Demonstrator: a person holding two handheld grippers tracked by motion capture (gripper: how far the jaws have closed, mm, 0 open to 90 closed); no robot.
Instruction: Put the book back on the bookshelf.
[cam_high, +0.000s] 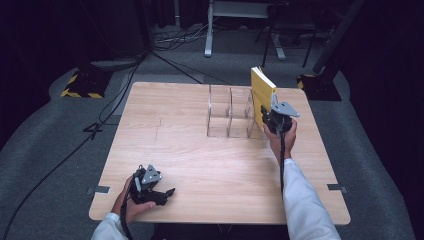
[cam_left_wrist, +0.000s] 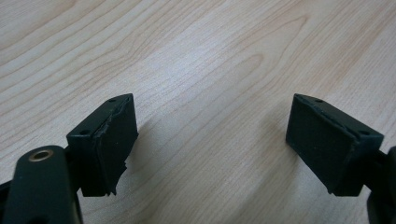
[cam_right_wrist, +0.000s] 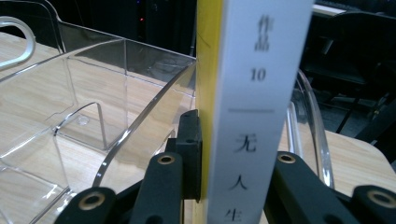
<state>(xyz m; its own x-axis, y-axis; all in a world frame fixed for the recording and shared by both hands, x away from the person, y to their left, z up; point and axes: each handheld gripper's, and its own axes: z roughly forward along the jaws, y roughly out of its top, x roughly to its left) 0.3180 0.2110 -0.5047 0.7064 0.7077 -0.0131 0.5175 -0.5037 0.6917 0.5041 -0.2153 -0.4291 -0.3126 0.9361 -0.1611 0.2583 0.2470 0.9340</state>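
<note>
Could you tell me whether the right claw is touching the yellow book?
Touching: in the right gripper view, the right claw has both jaws pressed against the yellow book.

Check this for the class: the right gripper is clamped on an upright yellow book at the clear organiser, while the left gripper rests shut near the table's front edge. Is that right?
Not quite. The left gripper is open: the left gripper view shows its jaws wide apart over bare table. The rest stands: the right gripper is clamped on the upright yellow book at the clear organiser.
</note>
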